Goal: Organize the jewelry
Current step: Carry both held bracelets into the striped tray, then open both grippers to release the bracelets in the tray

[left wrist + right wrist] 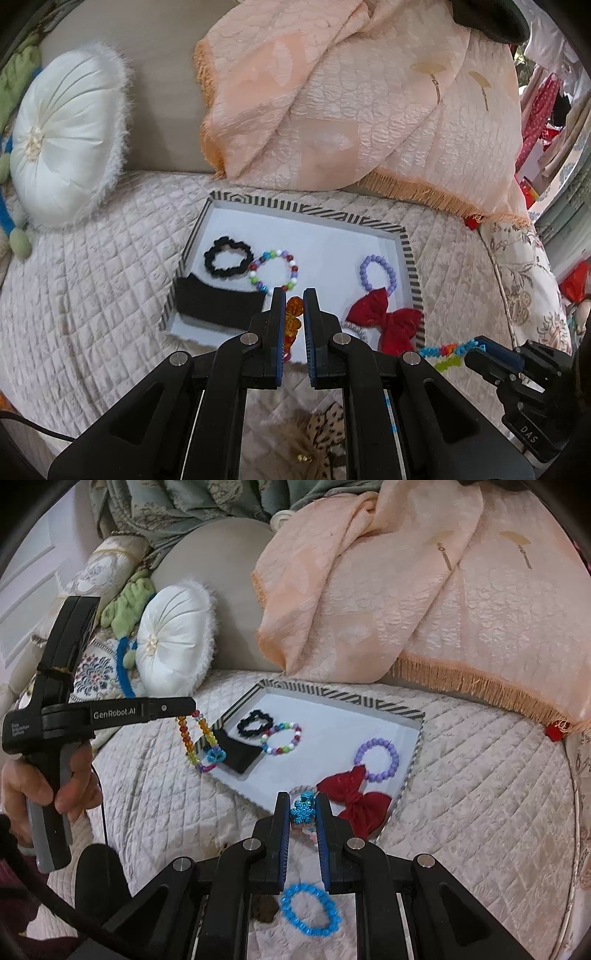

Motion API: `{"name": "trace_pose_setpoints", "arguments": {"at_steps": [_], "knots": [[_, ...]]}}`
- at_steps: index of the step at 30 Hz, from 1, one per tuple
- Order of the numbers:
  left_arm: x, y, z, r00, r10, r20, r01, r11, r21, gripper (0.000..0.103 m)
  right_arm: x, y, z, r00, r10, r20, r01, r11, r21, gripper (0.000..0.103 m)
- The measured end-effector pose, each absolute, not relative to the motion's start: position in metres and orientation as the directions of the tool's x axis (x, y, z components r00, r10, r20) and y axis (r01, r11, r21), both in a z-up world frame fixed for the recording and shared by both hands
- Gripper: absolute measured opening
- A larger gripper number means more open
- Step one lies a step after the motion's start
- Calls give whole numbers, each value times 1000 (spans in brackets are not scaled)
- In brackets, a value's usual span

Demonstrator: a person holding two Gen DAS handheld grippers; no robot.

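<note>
While five pieces already lie in the striped-rim white tray (410,258) at frame centre, we hold two more: left gripper (293,295) fingers pinch an amber-and-multicolour beaded bracelet (192,738), right gripper (303,799) fingers pinch a blue snowflake bracelet (303,810); a blue beaded ring (309,910) remains on the quilted bed.

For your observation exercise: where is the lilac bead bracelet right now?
In both views the lilac bead bracelet lies inside the striped tray, near its right wall, just above the red bow.

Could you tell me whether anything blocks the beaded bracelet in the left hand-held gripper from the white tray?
Nothing visible does: the amber beaded bracelet hangs from the left hand-held gripper at the striped-rim white tray's near-left corner.
</note>
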State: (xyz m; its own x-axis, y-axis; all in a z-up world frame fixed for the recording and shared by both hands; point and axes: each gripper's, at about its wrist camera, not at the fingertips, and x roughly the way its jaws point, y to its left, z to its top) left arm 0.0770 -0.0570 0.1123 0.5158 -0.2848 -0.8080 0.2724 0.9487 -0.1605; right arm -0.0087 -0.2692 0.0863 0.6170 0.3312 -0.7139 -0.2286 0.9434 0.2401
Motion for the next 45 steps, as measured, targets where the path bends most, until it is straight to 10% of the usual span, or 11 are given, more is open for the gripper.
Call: {"name": "trace_pose_setpoints", "arguments": {"at_steps": [43,45], "knots": [[129,-71,-7,379,-223,-898,235,962,-140,8,205,-269,-26,501,238,-832,-55,968,244,13],[129,-70,-7,386,-226,-894,235,962,-141,9,203,-272,-27,500,241,-832,-45,966,253,30]]}}
